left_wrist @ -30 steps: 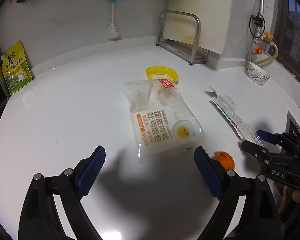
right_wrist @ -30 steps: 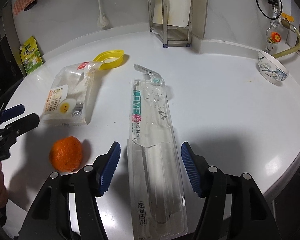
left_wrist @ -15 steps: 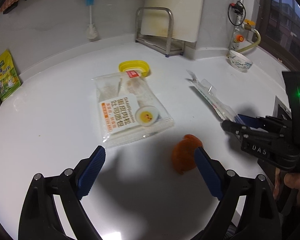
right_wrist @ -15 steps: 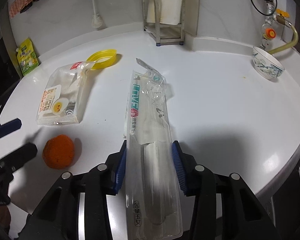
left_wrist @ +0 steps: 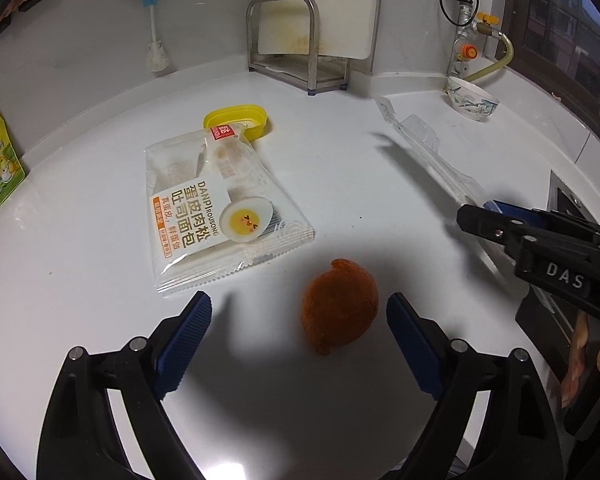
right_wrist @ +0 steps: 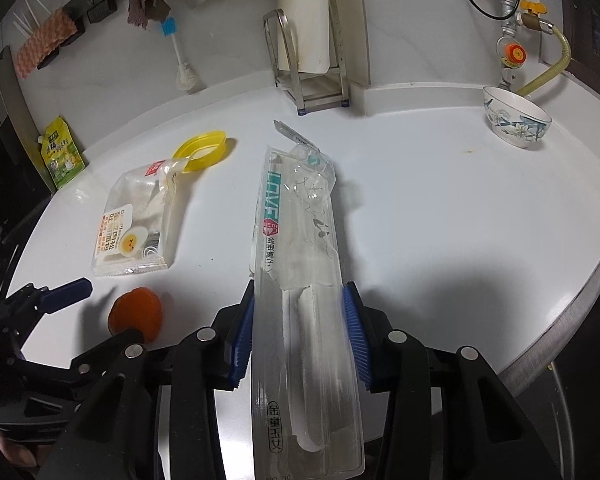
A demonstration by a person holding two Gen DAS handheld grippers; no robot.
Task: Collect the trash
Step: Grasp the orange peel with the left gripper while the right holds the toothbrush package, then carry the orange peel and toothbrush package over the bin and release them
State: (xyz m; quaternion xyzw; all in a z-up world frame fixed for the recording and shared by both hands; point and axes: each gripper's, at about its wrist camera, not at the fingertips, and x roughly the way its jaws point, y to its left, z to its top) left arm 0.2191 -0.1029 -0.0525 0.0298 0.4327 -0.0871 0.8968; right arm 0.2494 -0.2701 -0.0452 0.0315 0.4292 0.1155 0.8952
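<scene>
Now the right gripper (right_wrist: 298, 332) clamps the long clear plastic toothbrush package (right_wrist: 300, 264) mid-length: light, springy, slippery. Left gripper (left_wrist: 300, 344) closing around the round orange peel (left_wrist: 339, 307).

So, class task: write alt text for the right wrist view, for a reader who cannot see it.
The right tool grips a long clear plastic toothbrush package above a white counter. To its left lie an orange peel, a clear bread wrapper and a yellow oval lid.
</scene>
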